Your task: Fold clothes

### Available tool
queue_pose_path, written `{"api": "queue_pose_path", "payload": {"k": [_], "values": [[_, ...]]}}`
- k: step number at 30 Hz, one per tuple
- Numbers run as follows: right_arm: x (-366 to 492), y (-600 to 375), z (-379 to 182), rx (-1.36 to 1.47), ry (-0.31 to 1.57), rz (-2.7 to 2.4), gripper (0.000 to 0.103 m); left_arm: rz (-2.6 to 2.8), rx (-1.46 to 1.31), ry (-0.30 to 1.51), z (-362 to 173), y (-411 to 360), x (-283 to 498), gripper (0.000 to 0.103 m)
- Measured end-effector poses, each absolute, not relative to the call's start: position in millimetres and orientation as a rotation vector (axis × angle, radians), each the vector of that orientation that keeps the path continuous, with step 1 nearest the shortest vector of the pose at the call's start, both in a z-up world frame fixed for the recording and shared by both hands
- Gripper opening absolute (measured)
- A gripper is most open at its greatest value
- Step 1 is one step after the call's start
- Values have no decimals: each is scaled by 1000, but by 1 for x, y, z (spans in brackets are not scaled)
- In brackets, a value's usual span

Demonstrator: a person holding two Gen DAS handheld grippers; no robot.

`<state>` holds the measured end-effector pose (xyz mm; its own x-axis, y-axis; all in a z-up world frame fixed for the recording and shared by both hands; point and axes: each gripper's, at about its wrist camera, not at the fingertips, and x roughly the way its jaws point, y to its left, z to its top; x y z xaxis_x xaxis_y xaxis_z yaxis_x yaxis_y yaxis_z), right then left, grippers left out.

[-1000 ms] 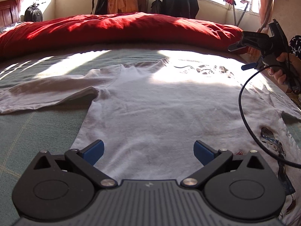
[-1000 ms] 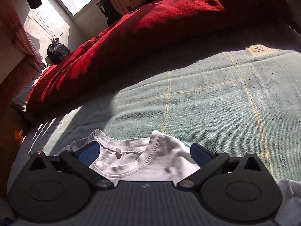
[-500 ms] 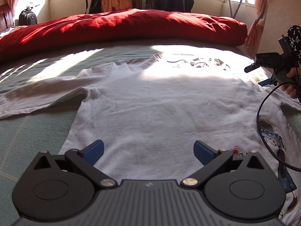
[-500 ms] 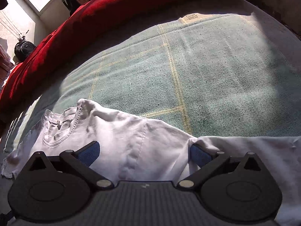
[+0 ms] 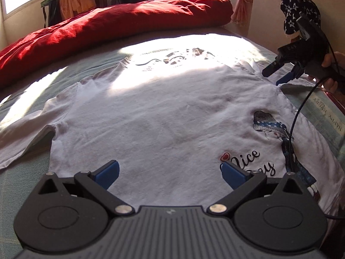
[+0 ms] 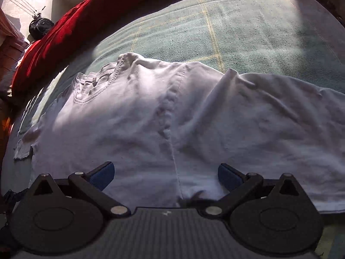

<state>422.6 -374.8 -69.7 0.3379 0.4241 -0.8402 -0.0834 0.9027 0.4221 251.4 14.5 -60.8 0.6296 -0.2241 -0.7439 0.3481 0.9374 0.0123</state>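
I had the white shirt spread flat on the green bedcover, its hem toward the near edge of the bed, its collar toward the far side where the red duvet was bunched. One sleeve trailed toward the bed's left edge; the other lay at the right edge, close to the printed picture and lettering.

My main worry was the cable hanging from the right gripper: it lay across the printed corner of the shirt, and I judged that any lift or sweep of that side could drag it through the cloth and pull the shirt crooked. The shirt was also thin and slightly rumpled near the shoulder seam, so a pinch might have caught only the top layer and left the fold lopsided. The hard sunlight across the chest washed out the edges there, which made the far sleeve line hard to place.

My left gripper hung low over the hem, pointing up the shirt toward the collar, its blue pads wide apart with nothing between them. My right gripper was held from the bed's right edge by a hand, angled down over the right shoulder and sleeve, its fingers likewise spread and gripping nothing; I could not tell whether it touched the cloth.
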Motion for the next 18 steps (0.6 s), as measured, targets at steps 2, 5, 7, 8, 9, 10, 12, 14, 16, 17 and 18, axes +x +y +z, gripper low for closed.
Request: {"api": "queue_pose_path", "payload": {"k": [2,5,7,8,9,10,12,14,16,17,18], "values": [[411,-381,-70,328,1172,322,103,-322,168,836,-61,12,249,101],[404,-387,-56,369,1142,311,103,-312,167,837,-61,11,246,101],[405,-384,-49,396,1086,334,103,-311,157,832,-60,9,245,101],[407,-380,-51,408,1085,341,103,-314,150,831,-60,8,245,101],[410,-376,-54,420,1086,349,103,-317,144,831,-60,7,245,101],[410,-370,-61,411,1101,340,103,-317,141,833,-60,6,245,101],[404,-364,-70,384,1111,337,103,-315,149,838,-59,4,245,101],[394,-363,-72,349,1094,351,103,-312,161,837,-58,3,243,101],[388,-371,-66,338,1074,359,103,-304,164,833,-56,2,243,101],[389,-380,-60,347,1062,360,103,-297,160,829,-54,2,244,101],[389,-389,-53,355,1051,360,103,-290,155,826,-53,1,244,101]]}}
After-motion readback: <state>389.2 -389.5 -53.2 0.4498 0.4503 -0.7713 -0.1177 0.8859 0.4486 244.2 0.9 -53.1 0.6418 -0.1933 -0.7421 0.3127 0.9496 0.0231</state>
